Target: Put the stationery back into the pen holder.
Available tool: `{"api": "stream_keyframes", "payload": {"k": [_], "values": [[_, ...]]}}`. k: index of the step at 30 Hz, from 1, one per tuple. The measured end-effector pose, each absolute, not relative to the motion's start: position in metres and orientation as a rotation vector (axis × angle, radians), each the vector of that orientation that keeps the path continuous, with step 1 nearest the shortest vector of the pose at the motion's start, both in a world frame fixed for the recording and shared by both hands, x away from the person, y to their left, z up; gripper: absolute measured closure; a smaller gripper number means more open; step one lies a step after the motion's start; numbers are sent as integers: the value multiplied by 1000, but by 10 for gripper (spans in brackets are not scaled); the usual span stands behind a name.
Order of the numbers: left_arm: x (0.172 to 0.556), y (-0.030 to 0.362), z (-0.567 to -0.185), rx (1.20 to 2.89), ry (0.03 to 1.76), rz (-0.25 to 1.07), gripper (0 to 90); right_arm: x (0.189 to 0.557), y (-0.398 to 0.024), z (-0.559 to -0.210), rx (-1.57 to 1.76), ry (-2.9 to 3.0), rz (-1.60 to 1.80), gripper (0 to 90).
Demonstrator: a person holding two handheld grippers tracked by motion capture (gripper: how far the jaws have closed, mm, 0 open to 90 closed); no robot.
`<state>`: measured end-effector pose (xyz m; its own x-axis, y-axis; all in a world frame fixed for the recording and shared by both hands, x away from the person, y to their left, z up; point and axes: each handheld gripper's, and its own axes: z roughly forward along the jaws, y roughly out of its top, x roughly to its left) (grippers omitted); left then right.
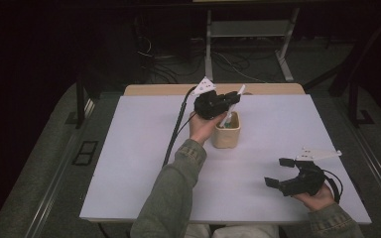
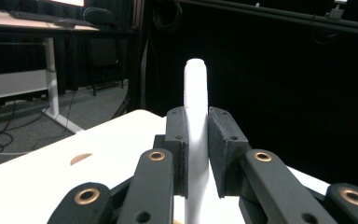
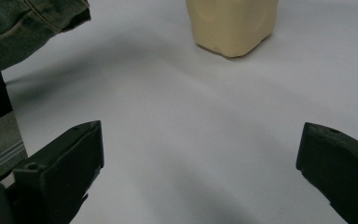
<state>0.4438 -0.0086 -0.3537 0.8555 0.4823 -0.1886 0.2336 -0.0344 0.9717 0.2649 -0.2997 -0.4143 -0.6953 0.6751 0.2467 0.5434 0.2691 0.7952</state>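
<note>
My left gripper is squeezed tight on a white stick thing, prob. a pen or brush, can't tell which. In the left gripper view the white stick stands up between my two black pads, and both pads press flat on its sides. Good hold.

The stick leans, and its low end is at the top of the tan cup, which sits near the middle of the white table. I think the job is to drop the stick into the cup.

How to do it well:
- Keep my pads tight till the low end is well inside the cup.
- Go down slow & straight, so the stick doesn't bump the rim and tip the cup.
- Aim for the middle of the cup mouth, not the edge.
- Let go only when the stick rests on the bottom or leans on the wall.
- Then pull up straight, so I don't drag it back out.

My right gripper is wide open w/ nothing in it, near the table's right front corner, well apart from the cup. In the right gripper view the tan cup is far ahead. If the cup wobbles, that one could come hold it.
</note>
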Motion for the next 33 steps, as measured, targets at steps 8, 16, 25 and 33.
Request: {"api": "stream_keyframes", "payload": {"k": [8,16,25,33], "values": [[446,-6,-366,1643,602,209,774,265,-300,-414,1153,2388,1406,4],[441,-1,-366,1713,647,178,686,265,-299,-414,1159,2389,1404,4],[427,11,-354,1782,637,126,263,264,-300,-414,1160,2384,1400,4],[413,21,-348,1849,640,138,3,264,-299,-414,1162,2385,1394,4]]}}
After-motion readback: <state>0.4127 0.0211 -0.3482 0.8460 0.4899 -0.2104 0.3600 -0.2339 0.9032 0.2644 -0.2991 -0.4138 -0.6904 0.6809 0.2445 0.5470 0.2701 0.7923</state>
